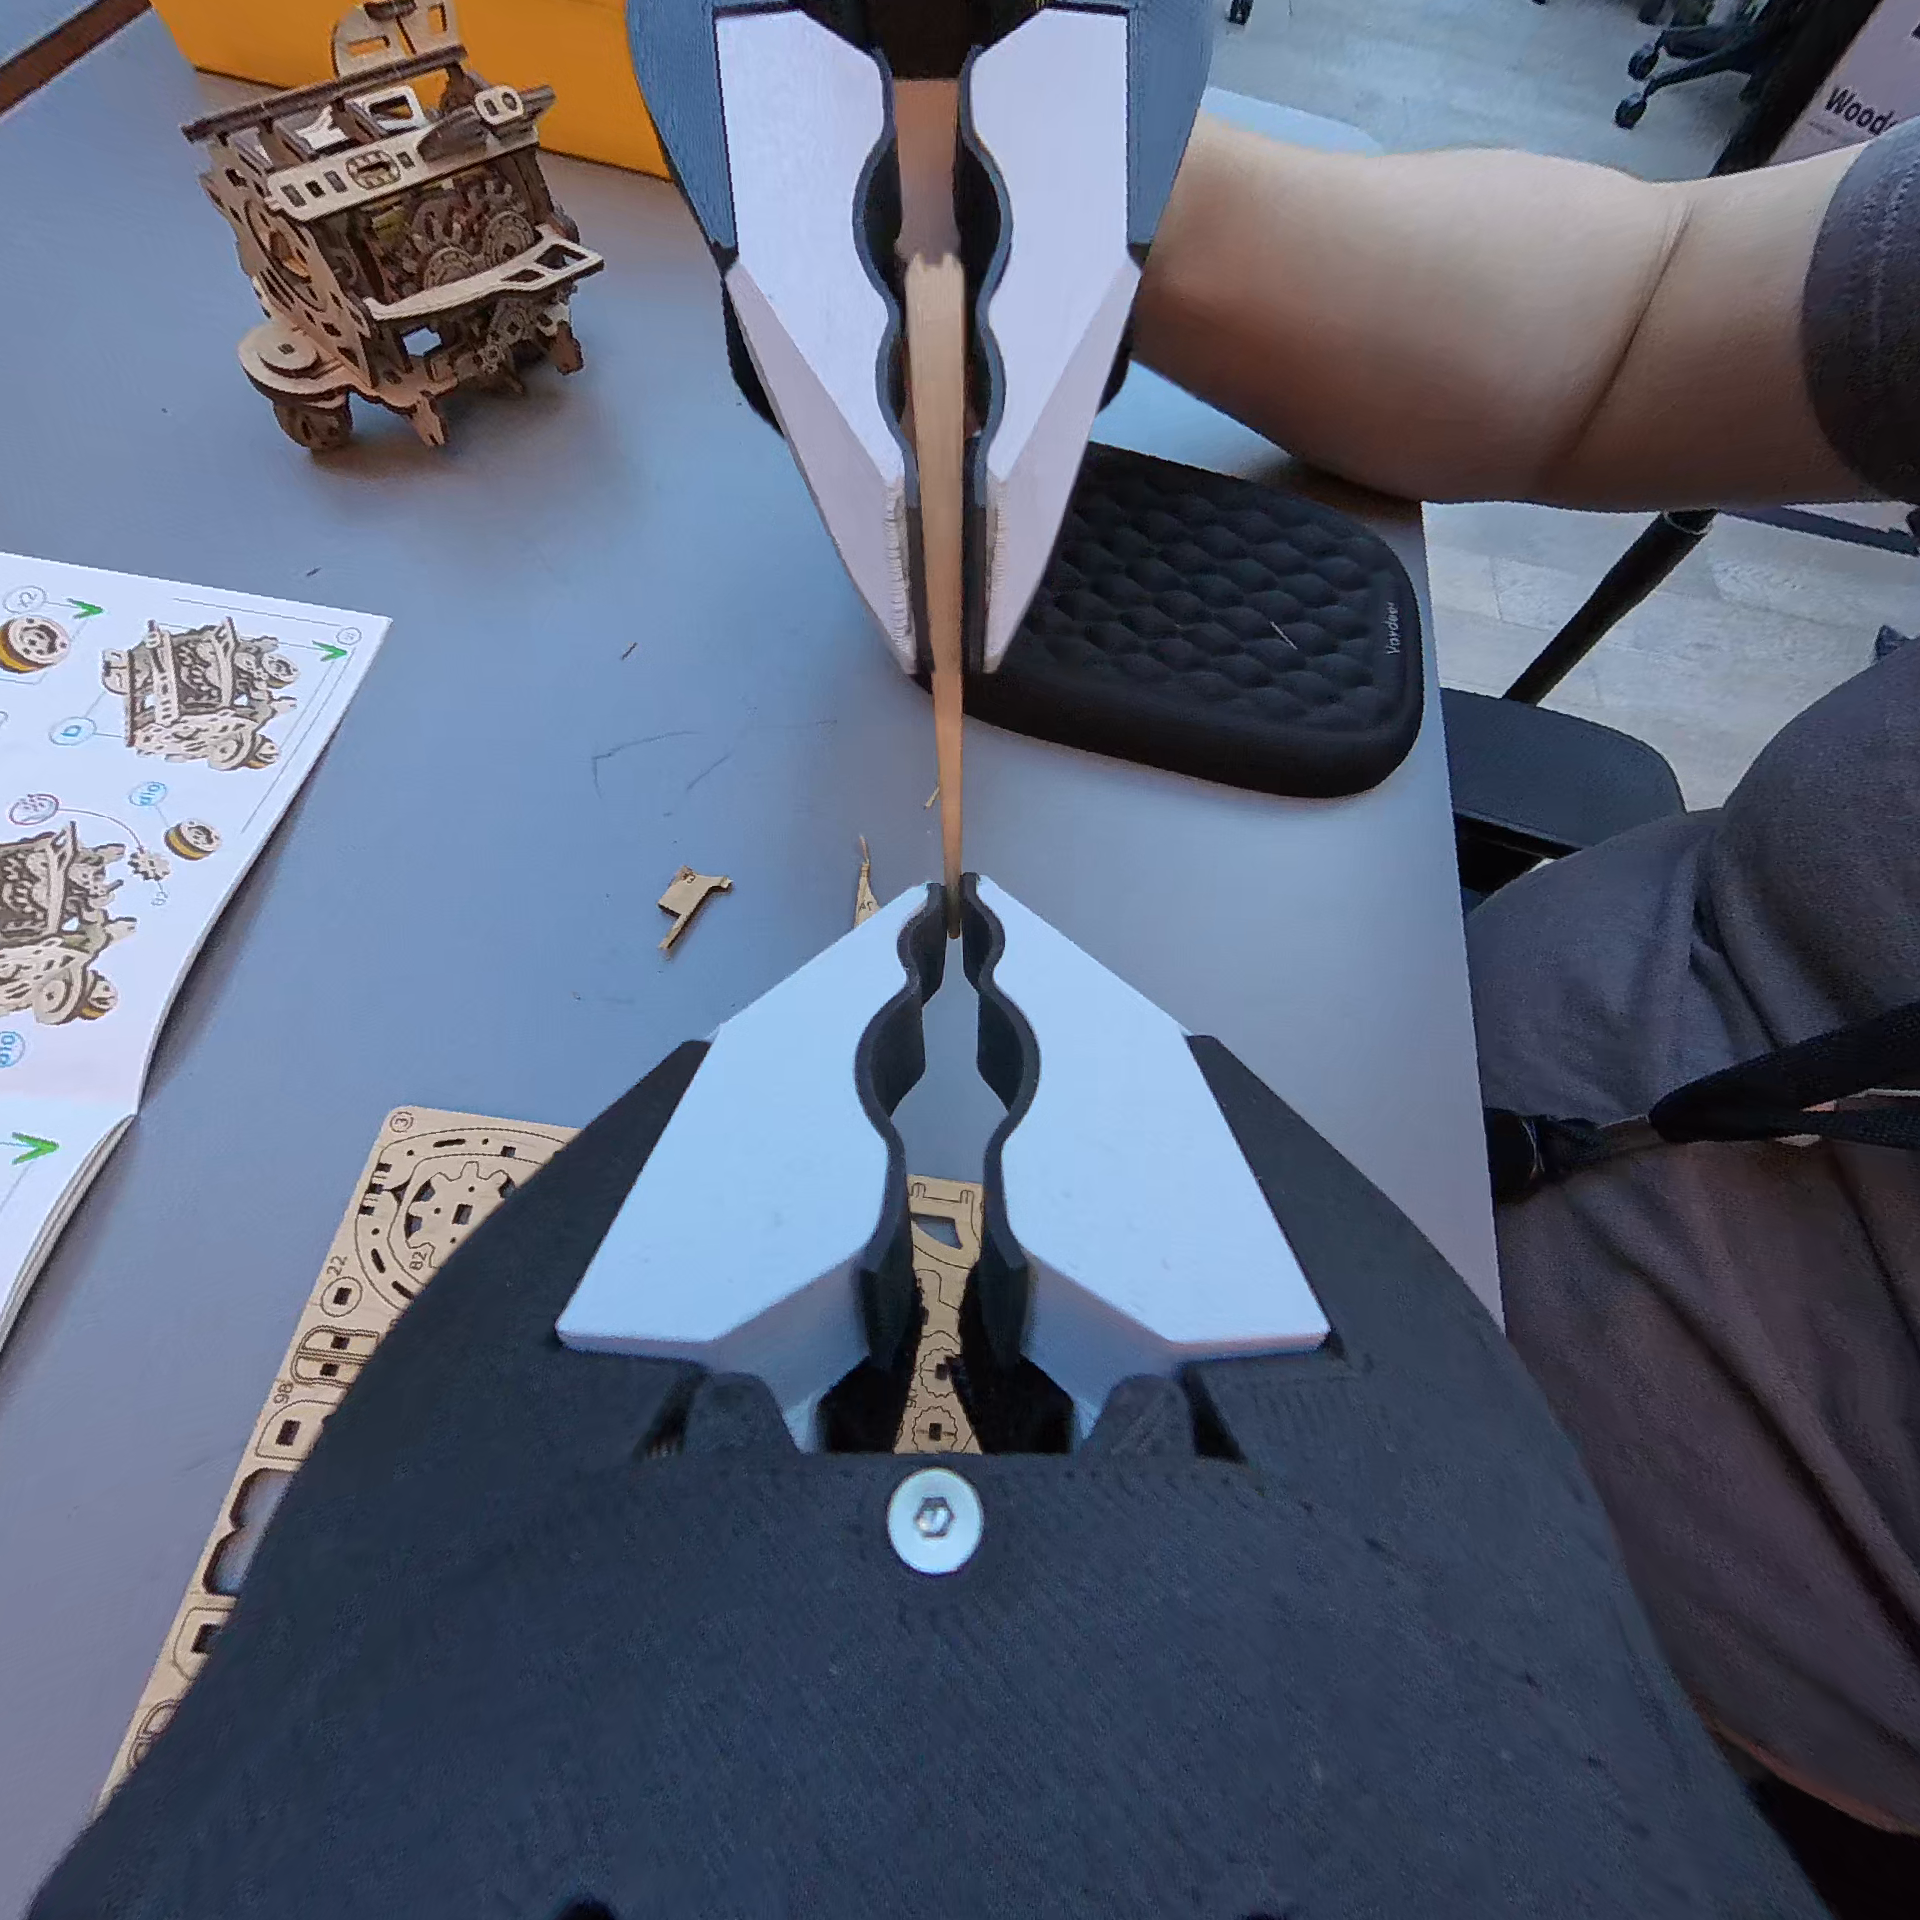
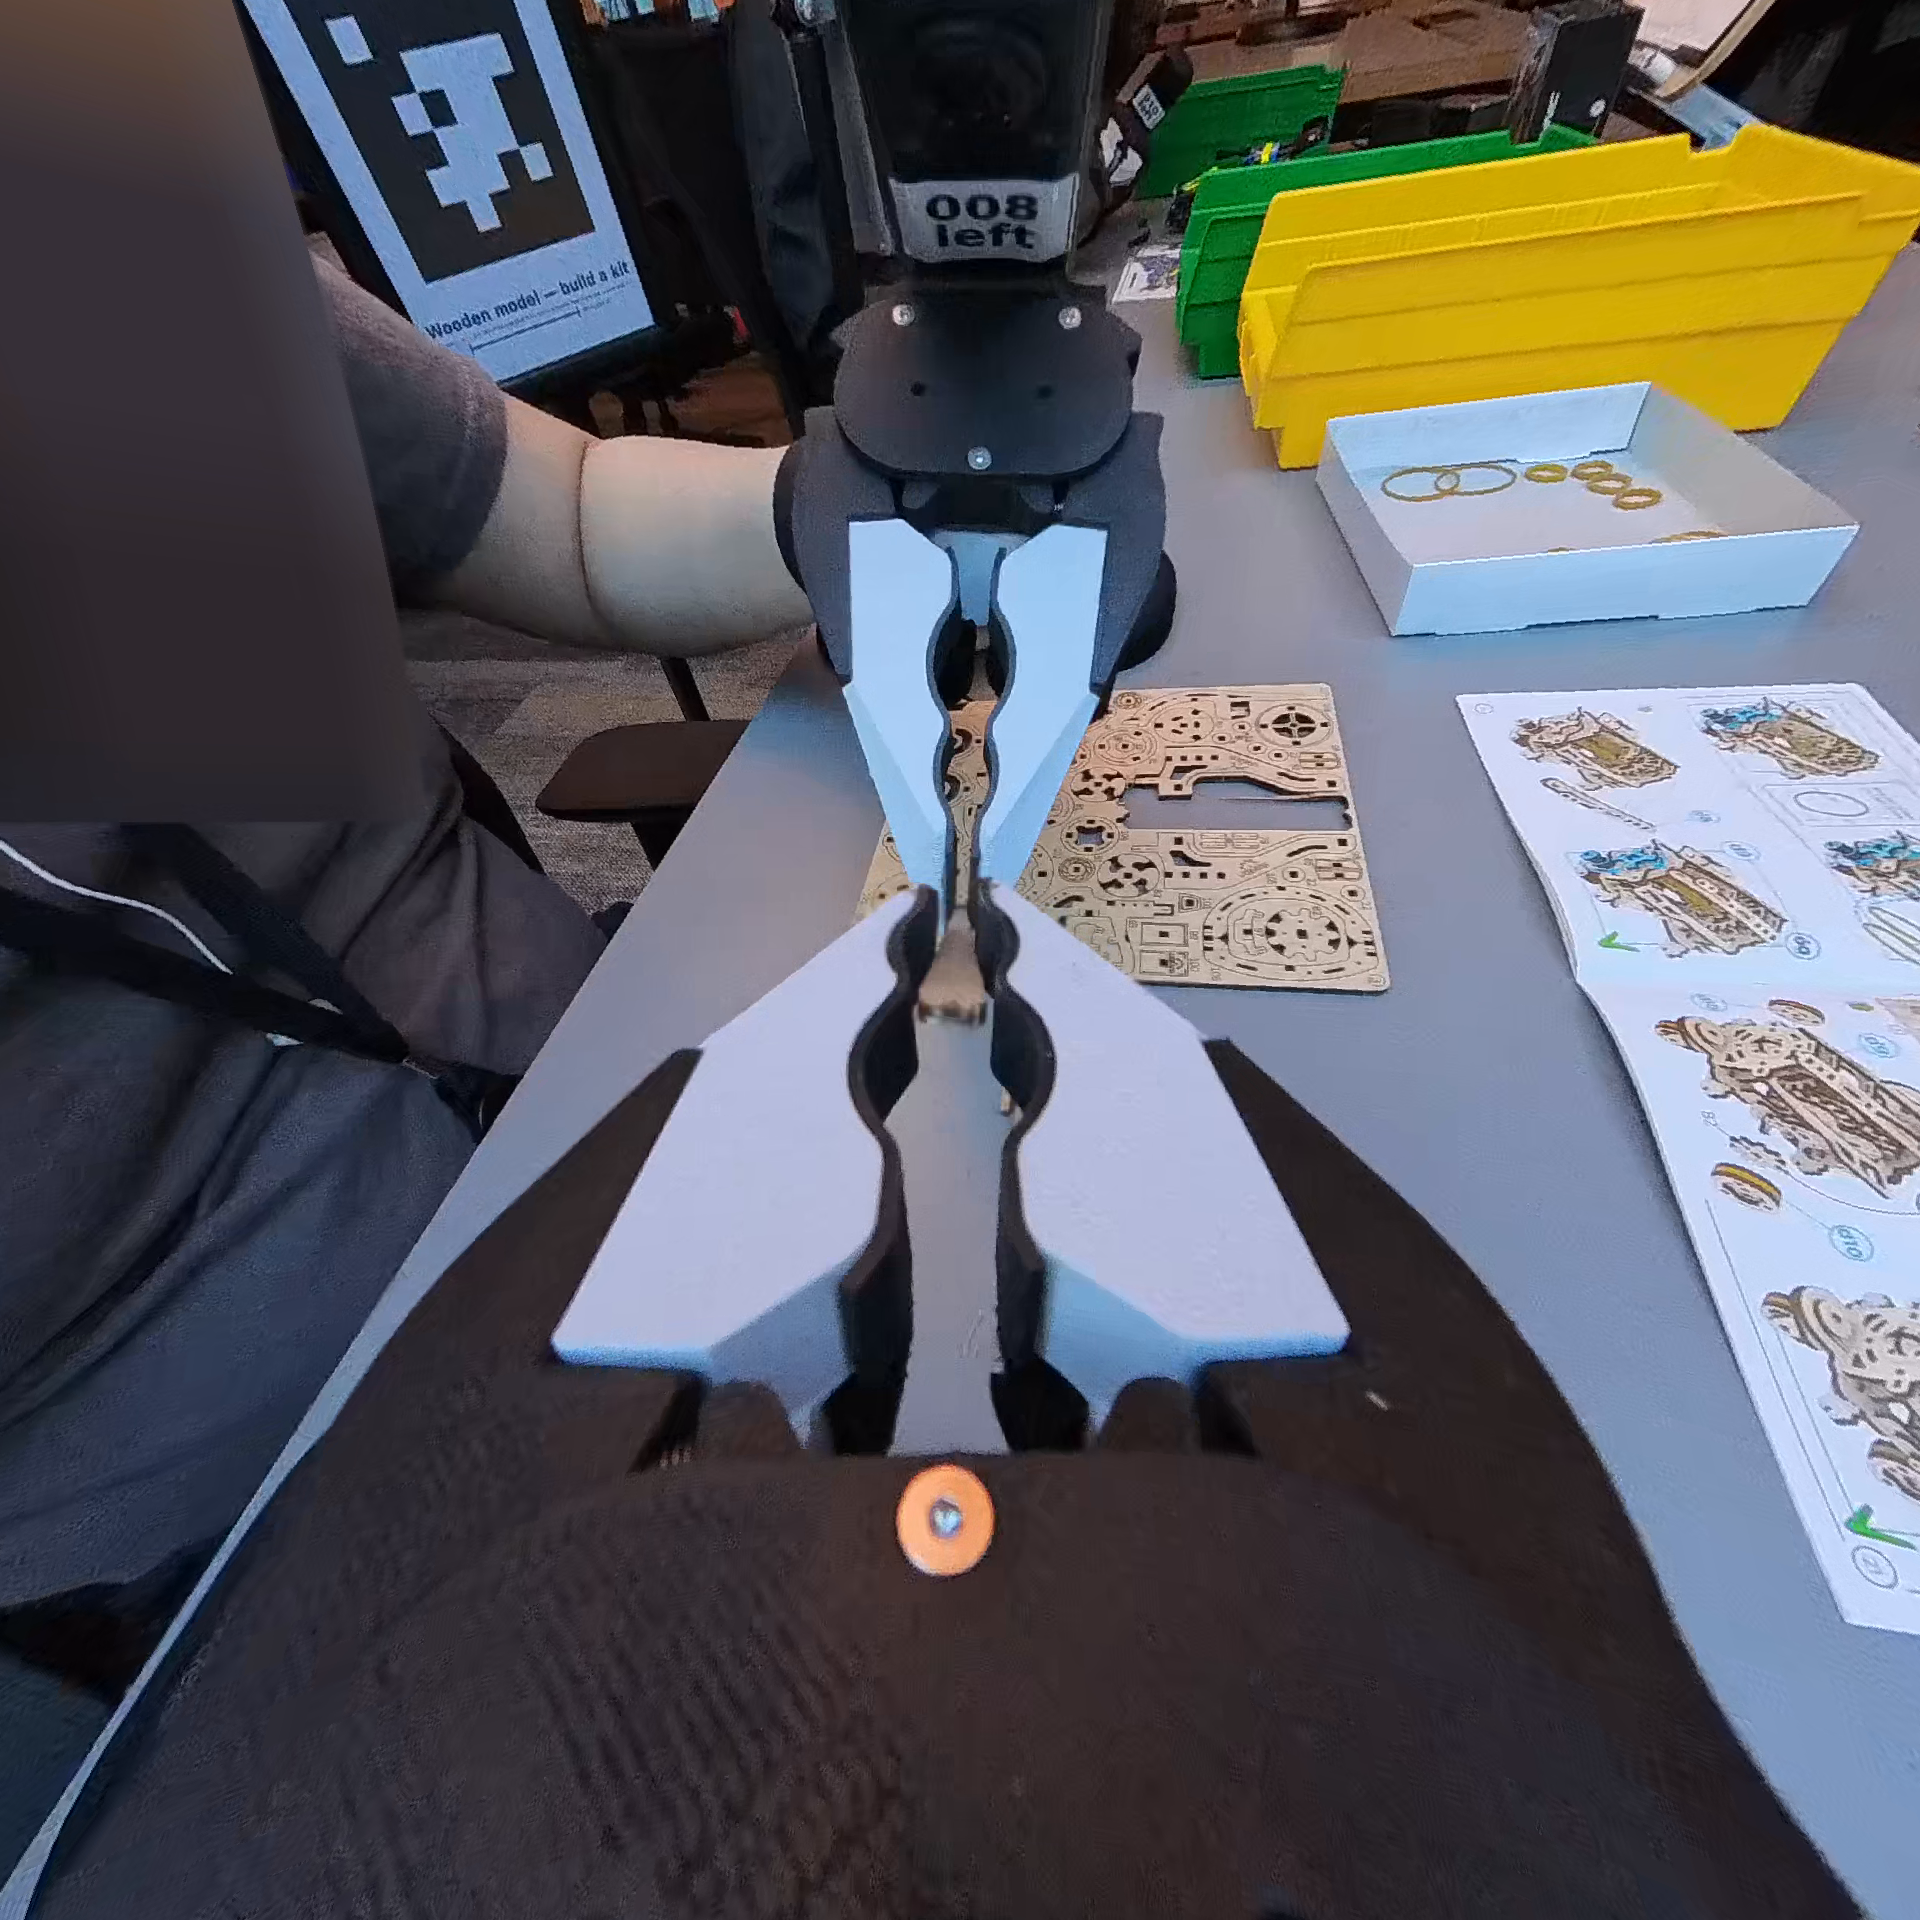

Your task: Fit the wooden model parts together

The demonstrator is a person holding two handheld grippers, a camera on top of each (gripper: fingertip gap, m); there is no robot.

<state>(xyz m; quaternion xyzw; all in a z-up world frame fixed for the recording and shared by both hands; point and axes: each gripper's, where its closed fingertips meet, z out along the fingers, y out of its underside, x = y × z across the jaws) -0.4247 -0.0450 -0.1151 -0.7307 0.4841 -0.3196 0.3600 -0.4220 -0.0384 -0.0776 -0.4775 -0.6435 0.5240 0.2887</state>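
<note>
A thin flat wooden part (image 1: pixel 948 769) is seen edge-on, held above the grey table (image 1: pixel 520 623) between the two grippers. My left gripper (image 1: pixel 949 896) is shut on its near end with the fingertips. My right gripper (image 1: pixel 945 665) reaches in from the far side, tips facing mine, and is shut on the rest of the part. In the right wrist view, my right gripper (image 2: pixel 954 909) grips the wooden part (image 2: pixel 951 982) between its pads. The left gripper (image 2: pixel 961 868) meets it tip to tip. I cannot tell whether this is one piece or two joined.
A built wooden model (image 1: pixel 395 249) stands at the far left. An instruction booklet (image 1: pixel 135 831) and a plywood parts sheet (image 2: pixel 1195 831) lie on the table, with a loose wood scrap (image 1: pixel 691 899) and a black pad (image 1: pixel 1195 644). A white tray (image 2: pixel 1579 582) and yellow bins (image 2: pixel 1558 281) stand behind. A person's arm (image 1: pixel 1455 312) is at the table edge. About 9 centimetres separates my left fingertips from the loose wood scrap (image 1: pixel 691 899).
</note>
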